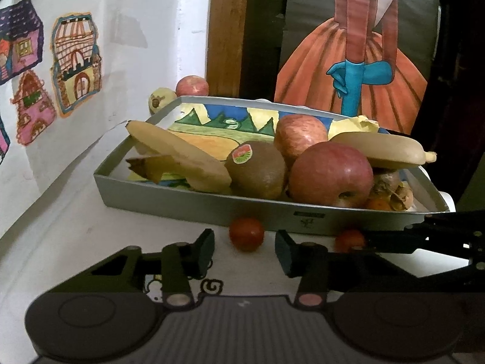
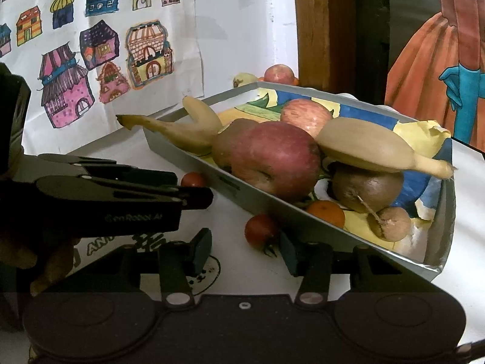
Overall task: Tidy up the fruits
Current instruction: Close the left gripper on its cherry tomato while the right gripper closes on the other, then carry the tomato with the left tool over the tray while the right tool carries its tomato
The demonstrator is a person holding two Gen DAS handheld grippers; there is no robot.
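Observation:
A grey tray (image 1: 188, 204) on the white table holds bananas (image 1: 182, 154), a kiwi (image 1: 257, 171), red apples (image 1: 330, 174) and small fruits. Two cherry tomatoes lie on the table against the tray's front wall. My left gripper (image 1: 245, 247) is open, and one tomato (image 1: 246, 234) sits just ahead of the gap between its fingertips, untouched. My right gripper (image 2: 245, 248) is also open, with the other tomato (image 2: 261, 230) just ahead, near its right finger. The left gripper (image 2: 209, 195) shows side-on in the right wrist view, its tip beside the first tomato (image 2: 193, 179).
Behind the tray's far corner sit another apple (image 1: 192, 85) and a yellowish fruit (image 1: 160, 100) by the wall. Drawings of houses (image 2: 145, 54) cover the wall at left; a wooden post (image 1: 227, 30) and a painted figure stand behind. A person's hand (image 2: 45, 261) holds the left gripper.

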